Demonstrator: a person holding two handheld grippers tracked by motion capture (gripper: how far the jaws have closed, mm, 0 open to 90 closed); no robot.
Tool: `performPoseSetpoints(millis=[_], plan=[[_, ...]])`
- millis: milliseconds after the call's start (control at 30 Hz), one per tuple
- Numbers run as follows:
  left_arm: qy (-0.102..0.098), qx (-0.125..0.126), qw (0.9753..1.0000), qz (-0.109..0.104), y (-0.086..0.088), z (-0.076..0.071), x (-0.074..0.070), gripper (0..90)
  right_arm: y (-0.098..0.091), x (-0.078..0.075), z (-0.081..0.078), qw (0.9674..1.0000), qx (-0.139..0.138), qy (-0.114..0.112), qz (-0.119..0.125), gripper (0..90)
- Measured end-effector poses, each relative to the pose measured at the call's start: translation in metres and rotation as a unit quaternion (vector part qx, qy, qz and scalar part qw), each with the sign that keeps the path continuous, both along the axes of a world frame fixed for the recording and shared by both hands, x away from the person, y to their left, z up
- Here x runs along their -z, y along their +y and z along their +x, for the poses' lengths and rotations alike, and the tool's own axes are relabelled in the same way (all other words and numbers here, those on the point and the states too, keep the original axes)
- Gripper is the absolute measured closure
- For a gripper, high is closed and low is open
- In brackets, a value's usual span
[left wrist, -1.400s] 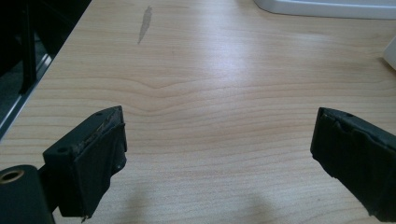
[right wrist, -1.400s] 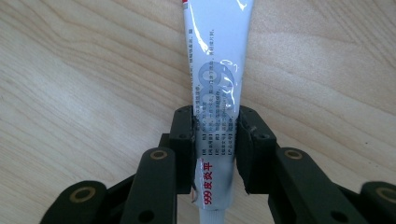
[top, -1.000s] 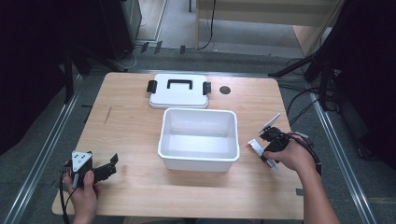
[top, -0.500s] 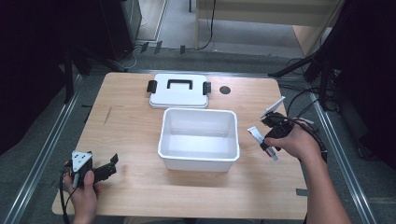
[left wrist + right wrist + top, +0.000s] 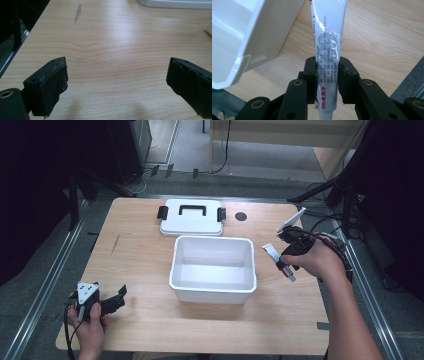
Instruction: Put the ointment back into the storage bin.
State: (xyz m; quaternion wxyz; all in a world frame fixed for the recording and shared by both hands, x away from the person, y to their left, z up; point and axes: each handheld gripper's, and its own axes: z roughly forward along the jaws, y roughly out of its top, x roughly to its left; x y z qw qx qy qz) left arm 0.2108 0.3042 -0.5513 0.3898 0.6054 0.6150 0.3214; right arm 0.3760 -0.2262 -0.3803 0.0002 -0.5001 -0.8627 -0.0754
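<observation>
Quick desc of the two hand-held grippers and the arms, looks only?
Both are black. The left hand-held gripper carries a grey three-cornered plate and a dark trailing cable; its jaws have worn black pads. The right hand-held gripper has black linkage arms with brass-coloured pivot holes, plus black cables. Forearms are bare, no sleeves visible.

My high view looks down and forward over the whole table (image 5: pixel 140 265). My left gripper view skims close over bare wood, lower left. My right gripper view sits tight against the white bin (image 5: pixel 249 32), which the high view shares mid-frame.

Tube (image 5: pixel 327 50) top — cut off
</observation>
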Motion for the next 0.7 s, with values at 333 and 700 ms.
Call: performPoseSetpoints(millis=[333,700], plan=[[0.000,-0.002,1.0000,0.004,-0.001,0.000,0.000,6.4,0.026,-0.023,0.000,0.9997,-0.015,-0.008,0.016,72.2],[0.002,-0.001,1.0000,0.002,0.000,0.000,0.000,6.5,0.060,-0.030,0.006,0.9992,-0.033,0.002,0.021,72.2]])
